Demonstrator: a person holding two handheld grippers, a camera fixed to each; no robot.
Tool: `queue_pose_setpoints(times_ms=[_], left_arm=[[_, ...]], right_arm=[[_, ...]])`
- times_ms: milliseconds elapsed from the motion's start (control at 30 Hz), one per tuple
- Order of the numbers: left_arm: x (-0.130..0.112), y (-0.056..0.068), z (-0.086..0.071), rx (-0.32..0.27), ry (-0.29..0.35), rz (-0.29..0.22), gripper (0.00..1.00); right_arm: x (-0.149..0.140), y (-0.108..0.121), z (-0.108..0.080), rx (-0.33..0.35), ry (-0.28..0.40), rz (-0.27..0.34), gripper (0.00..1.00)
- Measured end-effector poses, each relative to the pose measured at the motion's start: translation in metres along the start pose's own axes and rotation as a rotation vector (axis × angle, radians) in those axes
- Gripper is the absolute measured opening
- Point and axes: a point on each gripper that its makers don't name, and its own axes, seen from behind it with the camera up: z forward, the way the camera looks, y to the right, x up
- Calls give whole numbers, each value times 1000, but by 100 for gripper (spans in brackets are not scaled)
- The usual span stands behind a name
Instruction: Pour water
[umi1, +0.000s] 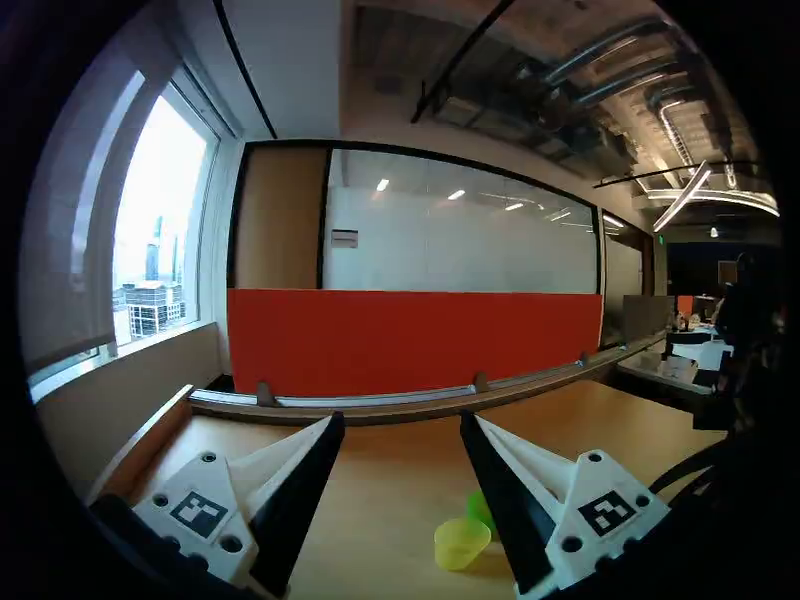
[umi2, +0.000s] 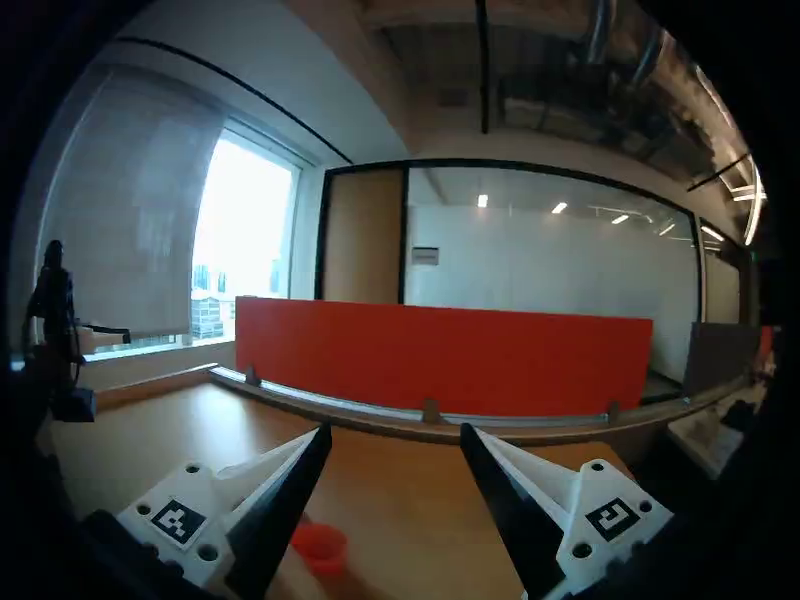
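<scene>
Yellow cup (umi1: 461, 543) on desk (umi1: 400, 470), below left hand-held gripper (umi1: 402, 416)

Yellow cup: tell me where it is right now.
In the left gripper view the yellow cup sits on the wooden desk, low in the picture between the fingers, close to the picture-right one, with a green cup just behind it.
</scene>
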Motion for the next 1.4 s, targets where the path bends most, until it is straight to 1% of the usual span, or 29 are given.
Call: queue_pose_setpoints(times_ms=[167,267,367,467,600,667,767,867,967,1067,1267,1400], left_arm=[[-1,7,3,-51,-12,22,85],[0,15,4,-94,-11,38,85],[4,27,3,-145,-7,59,85],[9,38,3,-188,1,77,85],[14,47,4,-231,3,76,85],[15,49,5,-249,0,67,85],[14,51,8,-270,-12,58,85],[15,52,10,-287,-19,53,85],[16,55,12,-307,-21,54,85],[15,55,13,-321,-30,66,85],[9,57,17,-344,-56,83,85],[8,59,19,-366,-65,73,85]], right_arm=[[1,-17,1,70,-15,-24,99],[3,-23,2,93,-21,-28,99],[5,-30,3,133,-18,-20,99],[6,-35,4,169,-25,3,99],[11,-47,1,232,-30,34,99],[13,-54,-1,270,-31,41,99],[15,-63,-4,313,-38,32,99],[20,-69,-5,341,-40,19,99],[23,-73,-7,363,-37,9,99],[23,-76,-8,380,-44,1,99],[16,-83,-8,402,-82,-2,99],[11,-89,-8,424,-106,-4,99]])
